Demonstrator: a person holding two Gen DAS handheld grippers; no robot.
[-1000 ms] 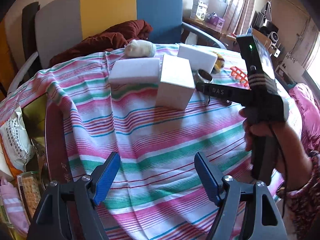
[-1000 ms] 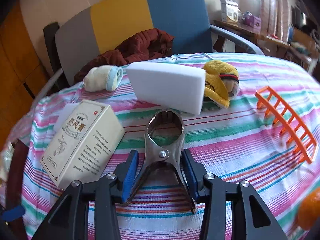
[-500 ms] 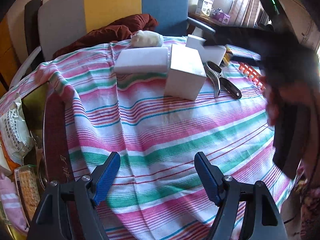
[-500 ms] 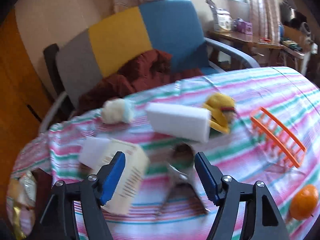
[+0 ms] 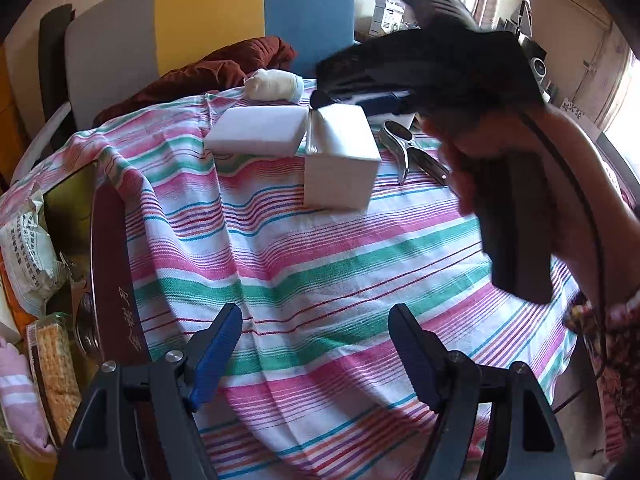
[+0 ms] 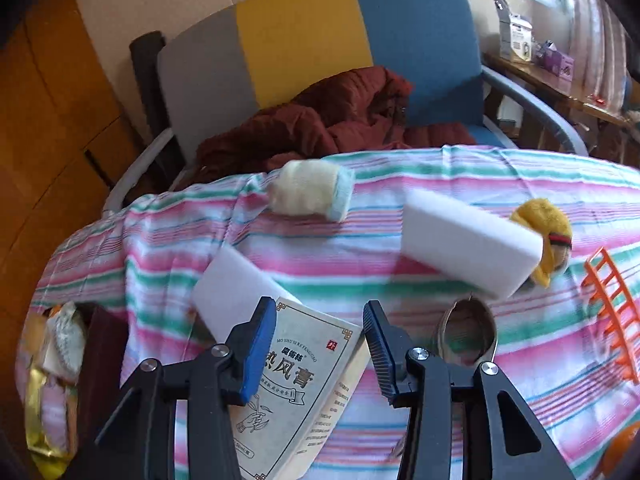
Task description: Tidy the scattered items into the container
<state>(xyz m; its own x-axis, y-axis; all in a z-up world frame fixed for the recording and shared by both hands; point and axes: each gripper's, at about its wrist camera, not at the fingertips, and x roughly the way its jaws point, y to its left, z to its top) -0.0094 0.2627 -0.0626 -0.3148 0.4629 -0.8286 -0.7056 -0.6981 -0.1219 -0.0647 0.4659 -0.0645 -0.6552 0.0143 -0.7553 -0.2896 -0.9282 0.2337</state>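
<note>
My right gripper straddles the top of a cream printed box. Its jaws are closing and the blue pads meet the box's sides. The left wrist view shows the box standing on the striped cloth under the blurred right gripper. A metal clip lies just right of the box. An orange wire basket sits at the right edge. Nearer the front, my left gripper hangs open over bare cloth with nothing between its fingers.
Two white foam blocks, a rolled sock, a yellow plush toy and an orange fruit lie on the table. A chair with a dark red garment stands behind. Bags crowd the left edge.
My right gripper let go of the metal clip, opened, swung left and up, and closed around the printed box. The left gripper stayed where it was.
</note>
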